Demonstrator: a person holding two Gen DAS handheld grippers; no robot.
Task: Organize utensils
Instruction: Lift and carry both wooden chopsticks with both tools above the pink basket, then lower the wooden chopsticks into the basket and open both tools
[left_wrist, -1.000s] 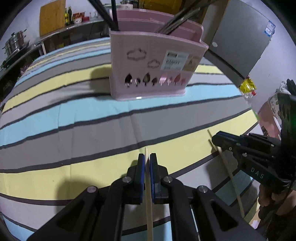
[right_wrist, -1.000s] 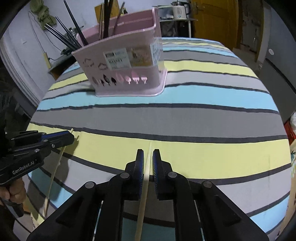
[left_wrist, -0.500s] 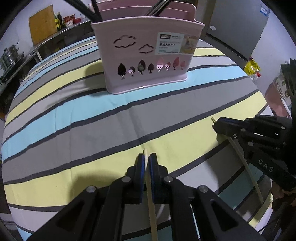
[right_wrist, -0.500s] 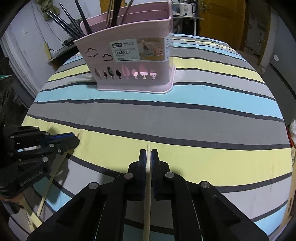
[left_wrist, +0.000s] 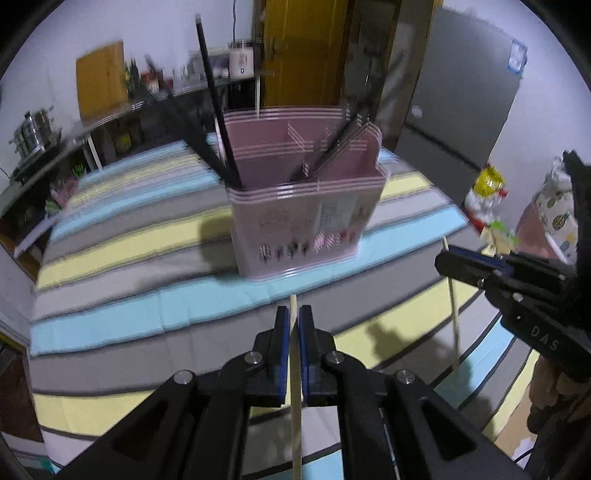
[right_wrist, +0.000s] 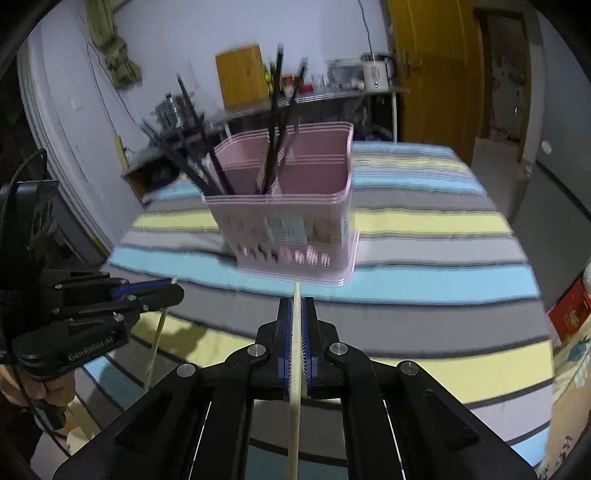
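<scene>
Wooden chopstick (left_wrist: 294, 373) pinched tight in your left tool (left_wrist: 291, 325) and another (right_wrist: 295, 369) in your right tool (right_wrist: 295, 317), both aimed tips-forward at the pink basket (left_wrist: 306, 206) ahead on the striped tabletop (left_wrist: 129, 288), so they should drop straight into a compartment.

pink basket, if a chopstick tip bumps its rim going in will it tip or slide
The pink basket probably won't tip: it flares to a wide foot on the striped cloth. It looks like thin plastic, likely light, so a hard bump might nudge it. The black chopsticks lean outward above the rim and could rattle; each wooden chopstick looks stiff in the left gripper and right gripper.
</scene>
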